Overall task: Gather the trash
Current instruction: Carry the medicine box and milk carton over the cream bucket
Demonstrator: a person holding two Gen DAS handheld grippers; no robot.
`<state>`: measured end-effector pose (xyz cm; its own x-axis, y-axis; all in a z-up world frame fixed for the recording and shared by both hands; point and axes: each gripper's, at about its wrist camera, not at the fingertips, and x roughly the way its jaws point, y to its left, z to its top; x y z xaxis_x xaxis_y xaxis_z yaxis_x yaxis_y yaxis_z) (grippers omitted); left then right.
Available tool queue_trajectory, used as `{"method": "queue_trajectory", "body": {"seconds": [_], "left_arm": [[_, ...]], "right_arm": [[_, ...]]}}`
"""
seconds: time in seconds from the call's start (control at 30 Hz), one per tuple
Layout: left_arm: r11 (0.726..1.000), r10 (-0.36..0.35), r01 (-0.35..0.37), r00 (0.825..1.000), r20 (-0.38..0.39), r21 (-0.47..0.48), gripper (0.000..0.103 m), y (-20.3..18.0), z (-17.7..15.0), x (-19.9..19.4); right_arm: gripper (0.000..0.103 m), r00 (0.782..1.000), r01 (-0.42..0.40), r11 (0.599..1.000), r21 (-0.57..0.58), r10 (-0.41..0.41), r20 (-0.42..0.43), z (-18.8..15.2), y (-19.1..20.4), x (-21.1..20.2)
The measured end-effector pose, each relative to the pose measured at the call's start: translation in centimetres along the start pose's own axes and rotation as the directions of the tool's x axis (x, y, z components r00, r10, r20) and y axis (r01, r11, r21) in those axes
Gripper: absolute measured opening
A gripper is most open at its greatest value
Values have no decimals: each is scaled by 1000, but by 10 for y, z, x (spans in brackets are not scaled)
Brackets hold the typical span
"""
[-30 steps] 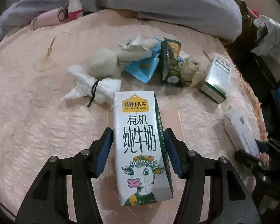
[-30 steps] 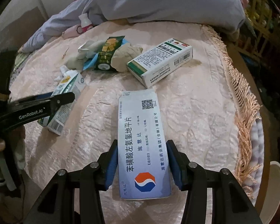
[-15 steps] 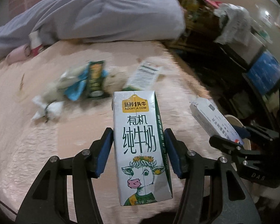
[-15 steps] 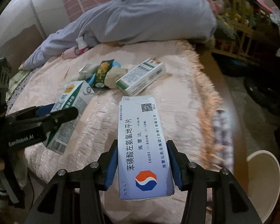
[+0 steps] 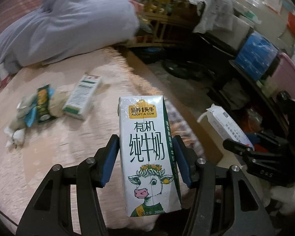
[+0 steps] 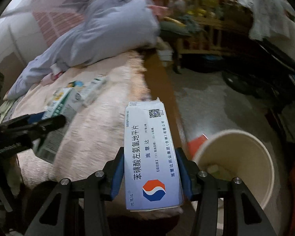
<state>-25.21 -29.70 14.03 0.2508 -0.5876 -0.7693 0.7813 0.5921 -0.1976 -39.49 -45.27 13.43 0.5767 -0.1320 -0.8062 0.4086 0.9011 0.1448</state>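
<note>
Left tongs (image 5: 145, 157) clamp milk carton (image 5: 147, 157), right tongs (image 6: 150, 174) clamp medicine box (image 6: 150, 157), past bed edge (image 6: 147, 74)

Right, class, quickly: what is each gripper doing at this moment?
Left gripper: shut on the milk carton.
Right gripper: shut on the medicine box.

White-green cow-print milk carton (image 5: 147, 153), pale blue medicine box (image 6: 150, 155), pink bedspread (image 5: 59, 147).
</note>
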Motion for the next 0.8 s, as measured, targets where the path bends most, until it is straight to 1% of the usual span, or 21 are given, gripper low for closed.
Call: {"method": "queue_trajectory", "body": {"seconds": [0.17, 0.37, 0.47, 0.6, 0.67, 0.8], "left_arm": [[998, -37, 38, 999, -18, 58, 54, -39, 6, 12], [988, -82, 87, 996, -47, 130, 54, -87, 9, 29], [983, -102, 111, 992, -70, 146, 54, -102, 12, 38], [975, -139, 155, 985, -107, 161, 54, -125, 16, 54], [967, -165, 186, 977, -132, 173, 54, -138, 17, 62], [961, -184, 211, 970, -161, 176, 54, -155, 17, 76]], "right_arm": [[48, 999, 45, 996, 72, -45, -2, -18, -41, -12], [48, 996, 94, 983, 158, -93, -13, -40, -86, -24], [48, 993, 116, 974, 194, -114, -23, -52, -107, -28], [48, 990, 140, 961, 238, -135, -35, -64, -131, -31], [48, 989, 148, 954, 261, -142, -41, -71, -141, -31], [48, 988, 155, 943, 296, -144, -56, -80, -156, -27]]}}
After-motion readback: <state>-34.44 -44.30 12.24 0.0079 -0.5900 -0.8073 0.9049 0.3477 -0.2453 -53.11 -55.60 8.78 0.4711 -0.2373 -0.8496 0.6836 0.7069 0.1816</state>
